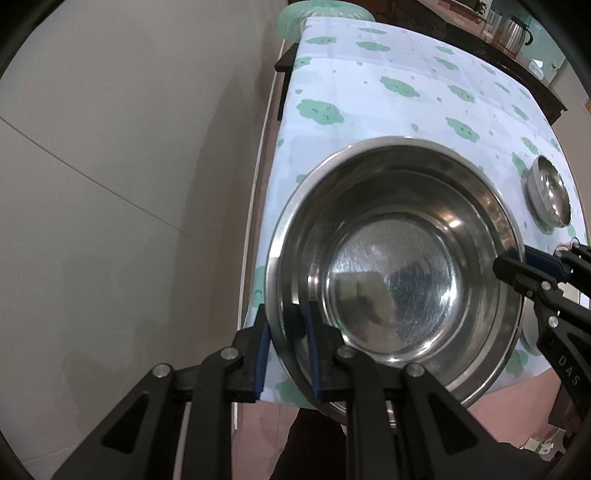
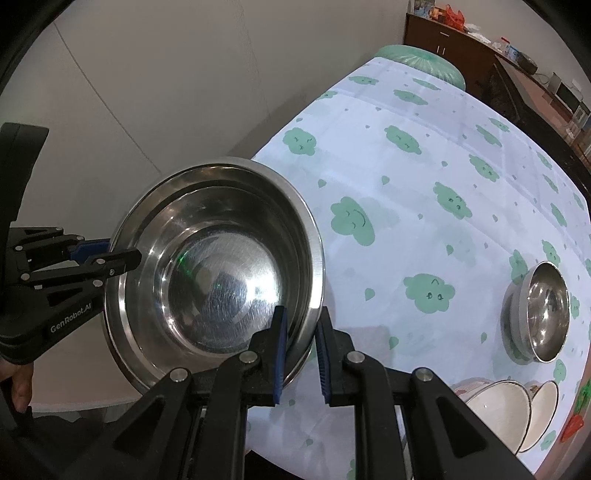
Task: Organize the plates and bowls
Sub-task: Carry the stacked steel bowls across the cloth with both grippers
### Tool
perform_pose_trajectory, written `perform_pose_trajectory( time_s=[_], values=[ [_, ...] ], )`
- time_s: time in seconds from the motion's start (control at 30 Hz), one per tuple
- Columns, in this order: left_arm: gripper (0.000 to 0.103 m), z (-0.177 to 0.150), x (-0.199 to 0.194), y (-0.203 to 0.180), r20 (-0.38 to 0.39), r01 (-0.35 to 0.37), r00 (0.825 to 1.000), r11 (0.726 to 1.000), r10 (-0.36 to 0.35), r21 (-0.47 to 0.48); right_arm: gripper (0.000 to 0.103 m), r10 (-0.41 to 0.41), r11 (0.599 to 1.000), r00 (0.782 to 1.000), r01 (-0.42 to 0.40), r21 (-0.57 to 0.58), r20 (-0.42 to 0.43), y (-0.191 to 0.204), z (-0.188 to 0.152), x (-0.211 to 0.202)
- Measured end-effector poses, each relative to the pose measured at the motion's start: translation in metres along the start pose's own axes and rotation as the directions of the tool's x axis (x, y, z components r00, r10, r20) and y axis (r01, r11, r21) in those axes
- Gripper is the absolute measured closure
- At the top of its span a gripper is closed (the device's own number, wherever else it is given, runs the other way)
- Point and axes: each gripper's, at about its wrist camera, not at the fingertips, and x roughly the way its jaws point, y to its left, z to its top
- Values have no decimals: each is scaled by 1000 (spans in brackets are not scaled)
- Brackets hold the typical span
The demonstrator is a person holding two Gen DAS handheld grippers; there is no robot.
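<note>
A large stainless steel bowl is held by its rim from two opposite sides, over the table's near left corner and partly past the edge. My left gripper is shut on the rim, one blue pad inside the wall and one outside. My right gripper is shut on the opposite rim in the same way. Each view also shows the other gripper: the right gripper, the left gripper. A small steel bowl sits further right on the table. Two white bowls lie near the front edge.
The table wears a pale blue cloth with green clouds. A plain wall runs along its left side. A green round seat stands at the far end, with a dark cabinet and a kettle behind it. A hand holds the left gripper.
</note>
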Motion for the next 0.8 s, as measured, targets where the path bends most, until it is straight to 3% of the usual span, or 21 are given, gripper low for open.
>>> perform_pose_trajectory(
  time_s=[0.8],
  values=[
    [87,-7,19,-4,-36,12,999,1000,-12,12,86,-8,1000,999,8,3,-53,2,-10,18]
  ],
)
